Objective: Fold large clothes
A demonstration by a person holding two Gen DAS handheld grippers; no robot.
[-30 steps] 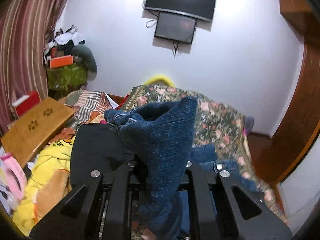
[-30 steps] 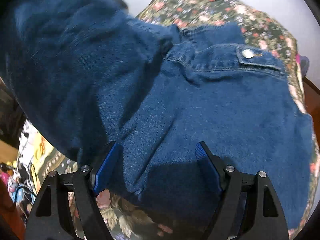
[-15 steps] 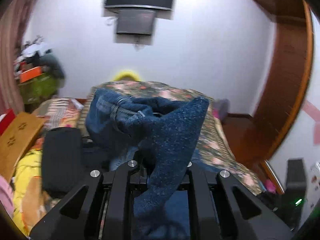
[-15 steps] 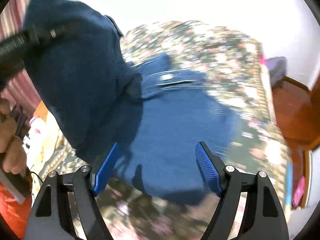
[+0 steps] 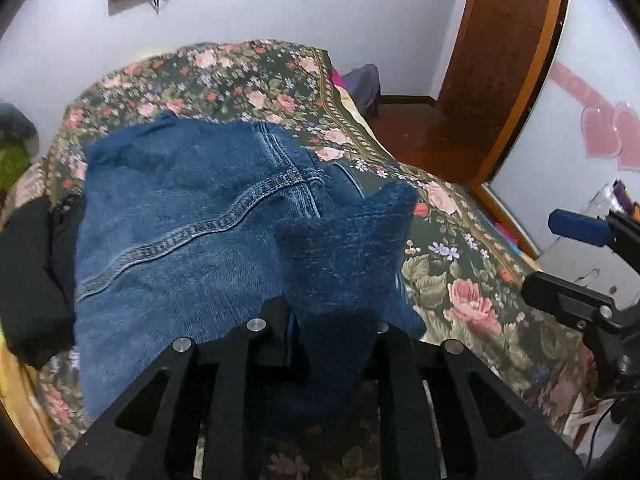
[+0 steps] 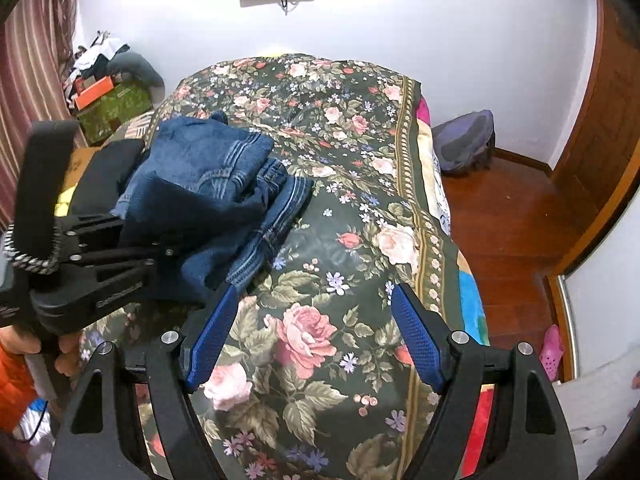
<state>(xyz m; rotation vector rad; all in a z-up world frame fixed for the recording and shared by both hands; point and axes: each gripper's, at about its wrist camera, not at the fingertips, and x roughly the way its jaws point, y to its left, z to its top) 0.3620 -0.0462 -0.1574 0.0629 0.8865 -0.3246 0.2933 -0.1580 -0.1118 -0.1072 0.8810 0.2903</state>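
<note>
Denim jacket (image 6: 208, 196) now lies bunched at centre-left on the floral bedspread (image 6: 320, 320), no longer lifted as a second ago, my left gripper (image 5: 332, 320) loosening yet pinching its fleecy corner, my right gripper (image 6: 312, 336) gaping empty, fold nearly laid.

Folded denim garment (image 6: 224, 184) (blue) lies on floral bedspread (image 6: 340, 240).

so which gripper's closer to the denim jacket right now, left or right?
Left. The left gripper has a fold of the denim jacket between its jaws, which have just been opening. The right gripper is open over bare floral bedspread, clear of it.
</note>
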